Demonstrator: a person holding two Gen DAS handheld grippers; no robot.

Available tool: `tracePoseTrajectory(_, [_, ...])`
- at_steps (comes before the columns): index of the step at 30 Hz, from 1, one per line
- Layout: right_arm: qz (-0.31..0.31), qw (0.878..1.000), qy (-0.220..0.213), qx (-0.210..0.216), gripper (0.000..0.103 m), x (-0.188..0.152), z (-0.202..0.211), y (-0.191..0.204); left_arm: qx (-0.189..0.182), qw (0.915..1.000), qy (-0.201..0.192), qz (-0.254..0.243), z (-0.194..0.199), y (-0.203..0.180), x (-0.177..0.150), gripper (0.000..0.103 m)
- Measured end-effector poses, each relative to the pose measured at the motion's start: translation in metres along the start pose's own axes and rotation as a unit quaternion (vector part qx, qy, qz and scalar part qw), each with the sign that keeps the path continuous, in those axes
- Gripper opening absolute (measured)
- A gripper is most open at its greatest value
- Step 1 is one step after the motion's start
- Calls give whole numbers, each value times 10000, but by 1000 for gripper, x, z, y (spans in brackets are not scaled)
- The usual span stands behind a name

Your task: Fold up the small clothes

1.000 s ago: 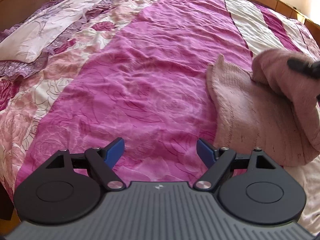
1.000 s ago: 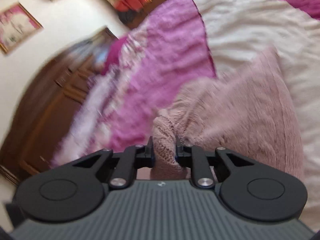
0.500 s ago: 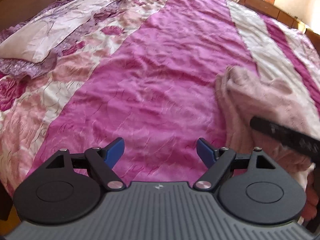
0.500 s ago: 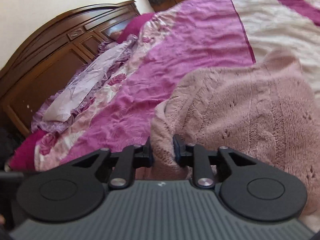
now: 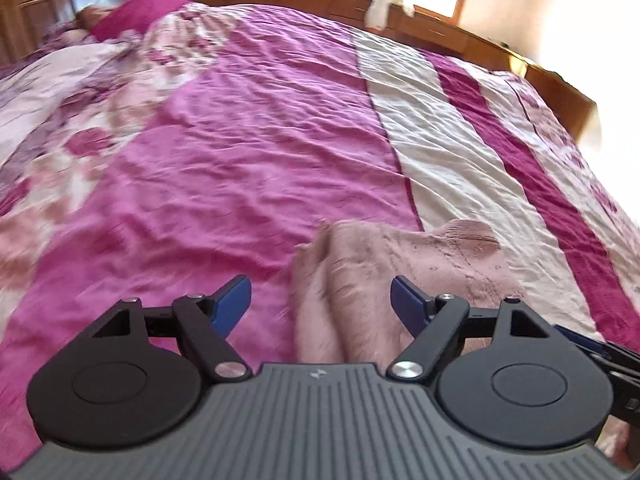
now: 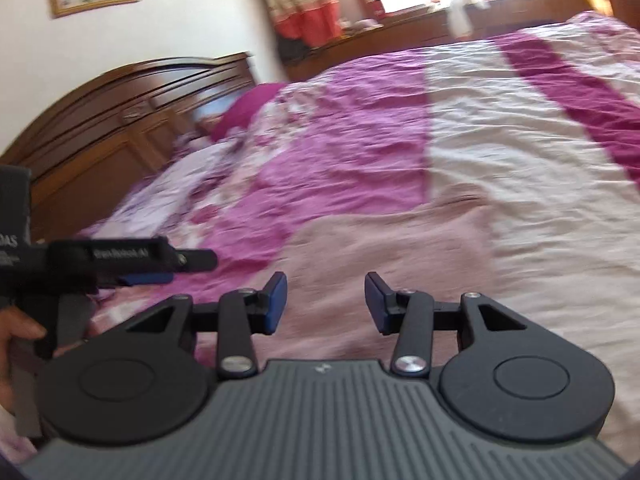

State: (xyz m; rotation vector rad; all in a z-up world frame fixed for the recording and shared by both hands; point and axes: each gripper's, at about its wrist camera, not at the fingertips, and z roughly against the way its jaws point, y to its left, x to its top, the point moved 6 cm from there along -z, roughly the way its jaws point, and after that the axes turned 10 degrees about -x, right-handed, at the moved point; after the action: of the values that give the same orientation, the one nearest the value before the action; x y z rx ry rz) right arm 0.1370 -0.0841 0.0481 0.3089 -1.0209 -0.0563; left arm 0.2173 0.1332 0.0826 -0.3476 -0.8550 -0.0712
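A small pale pink knitted garment [image 5: 404, 268] lies on the bed, partly folded over itself. In the left wrist view its folded edge lies between my open blue fingers. My left gripper [image 5: 322, 304] is open and empty, low over the garment's left edge. In the right wrist view the garment [image 6: 384, 248] spreads flat ahead of my right gripper [image 6: 326, 300], which is open and empty just above it. The left gripper [image 6: 132, 262] shows from the side at the left of the right wrist view.
The bed has a wrinkled magenta, cream and floral cover [image 5: 248, 152]. A dark wooden headboard [image 6: 100, 128] stands at the far left. A wooden footboard or ledge [image 5: 420, 28] runs along the far side under a bright window.
My right gripper has let go of the knitted garment and opened; the garment now lies flat. My left gripper has moved right, over the garment's edge.
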Motion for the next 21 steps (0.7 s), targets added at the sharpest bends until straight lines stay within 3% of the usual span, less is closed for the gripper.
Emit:
tracePoseTrajectory(5, [-335, 9989, 45, -330, 47, -1, -9, -36, -55, 9996, 241, -169, -49, -6, 2, 75])
tracePoseTrajectory(9, [-470, 9978, 157, -445, 47, -8, -16, -51, -389, 9986, 342, -56, -67, -5, -5, 45])
tracePoseTrajectory(12, [-550, 9973, 228, -438, 47, -14, -21, -57, -538, 9980, 318, -19, -70, -6, -10, 38])
tracePoseTrajectory(17, [-650, 9968, 231, -393, 51, -18, -23, -60, -431, 9984, 354, -67, -75, -4, -13, 39])
tracePoseTrajectory(21, [-697, 9966, 238, -361, 52, -21, -25, -59, -449, 9976, 368, 387, -88, 8, -8, 54])
